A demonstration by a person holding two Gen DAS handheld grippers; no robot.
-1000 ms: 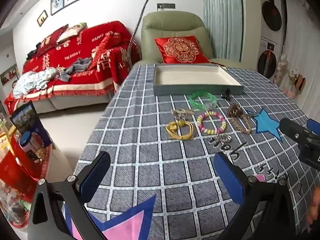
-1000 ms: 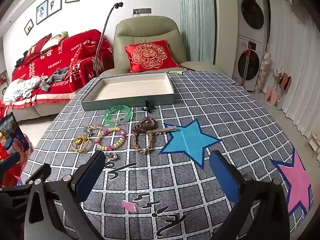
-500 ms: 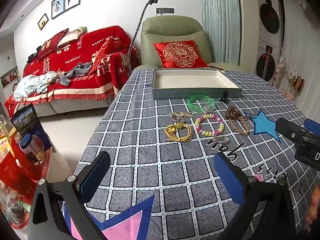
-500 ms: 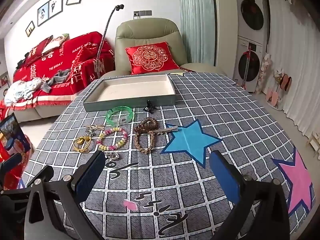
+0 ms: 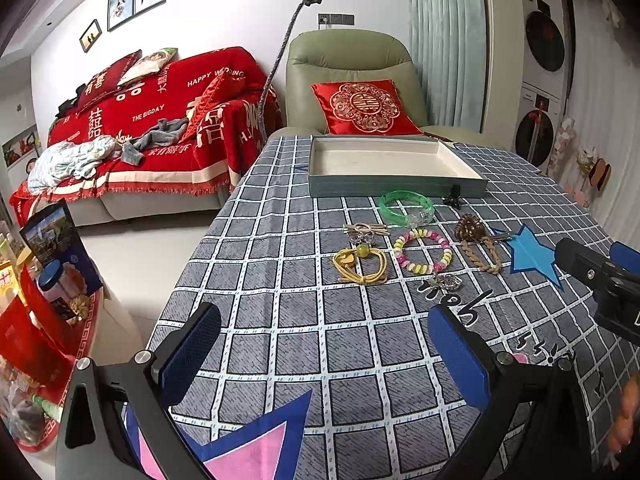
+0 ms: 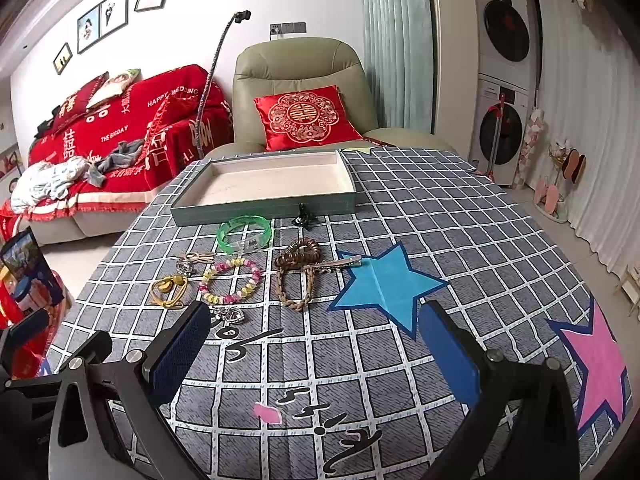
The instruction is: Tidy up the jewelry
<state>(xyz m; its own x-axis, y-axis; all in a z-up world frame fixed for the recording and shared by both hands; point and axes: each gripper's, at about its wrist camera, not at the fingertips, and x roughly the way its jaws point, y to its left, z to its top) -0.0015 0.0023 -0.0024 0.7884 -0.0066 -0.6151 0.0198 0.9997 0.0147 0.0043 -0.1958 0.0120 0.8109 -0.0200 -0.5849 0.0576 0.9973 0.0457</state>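
Both grippers gape wide, holding nothing: left gripper [image 5: 324, 350] and right gripper [image 6: 316, 344] hover near the jewelry; green bangle [image 6: 245, 232] and beaded bracelet [image 6: 231, 281] lie before the far tray [image 6: 264, 204]

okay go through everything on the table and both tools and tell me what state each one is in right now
Left tool: open, empty.
Right tool: open, empty.
Tray: empty.
Green bangle: on cloth, outside tray.
Beaded bracelet: flat, outside tray.
Braided cord: flat, outside tray.
Yellow cord: coiled, outside tray.

Both sit low with jaws spread wide — left hand-held gripper [image 5: 324, 356] and right hand-held gripper [image 6: 316, 352] holding nothing.
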